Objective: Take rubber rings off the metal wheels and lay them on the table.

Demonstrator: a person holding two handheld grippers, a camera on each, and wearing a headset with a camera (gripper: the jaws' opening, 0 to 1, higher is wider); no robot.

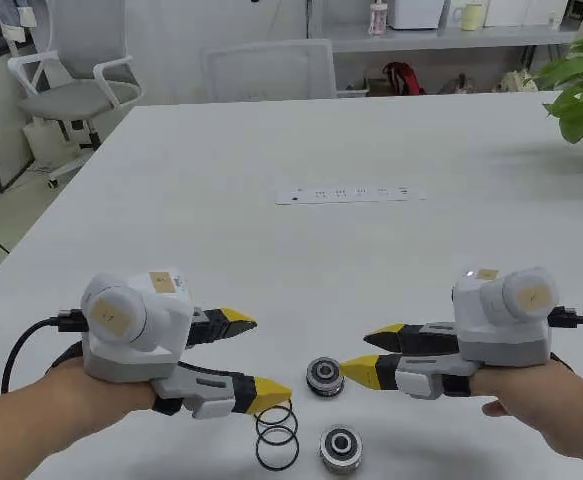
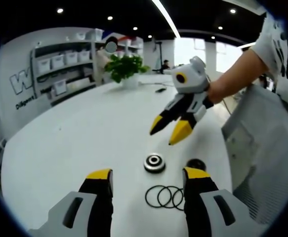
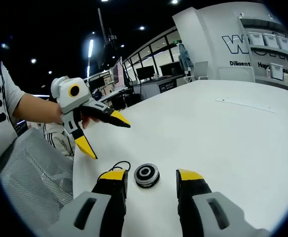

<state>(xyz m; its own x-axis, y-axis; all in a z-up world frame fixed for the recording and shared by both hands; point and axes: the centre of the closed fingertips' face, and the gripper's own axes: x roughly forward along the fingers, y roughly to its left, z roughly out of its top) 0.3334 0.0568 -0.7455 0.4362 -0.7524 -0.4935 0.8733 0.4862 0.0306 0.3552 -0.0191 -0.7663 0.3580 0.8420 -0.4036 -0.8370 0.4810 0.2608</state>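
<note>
Two small metal wheels lie near the front of the white table (image 1: 301, 250): one wheel (image 1: 324, 374) between the two grippers, the other wheel (image 1: 341, 446) closer to me. Several loose black rubber rings (image 1: 277, 434) lie overlapping just left of the near wheel. My left gripper (image 1: 261, 357) is open and empty, its lower jaw above the rings. My right gripper (image 1: 359, 352) is open and empty, its tips just right of the far wheel. In the right gripper view that wheel (image 3: 146, 175) sits between the jaws. In the left gripper view the wheel (image 2: 154, 163) and rings (image 2: 166, 196) lie ahead.
A white power strip (image 1: 351, 194) lies at mid-table. A green plant (image 1: 581, 90) stands at the right edge. Office chairs (image 1: 71, 90) stand past the far left corner. A mesh chair (image 3: 30, 173) is beside the table's near side.
</note>
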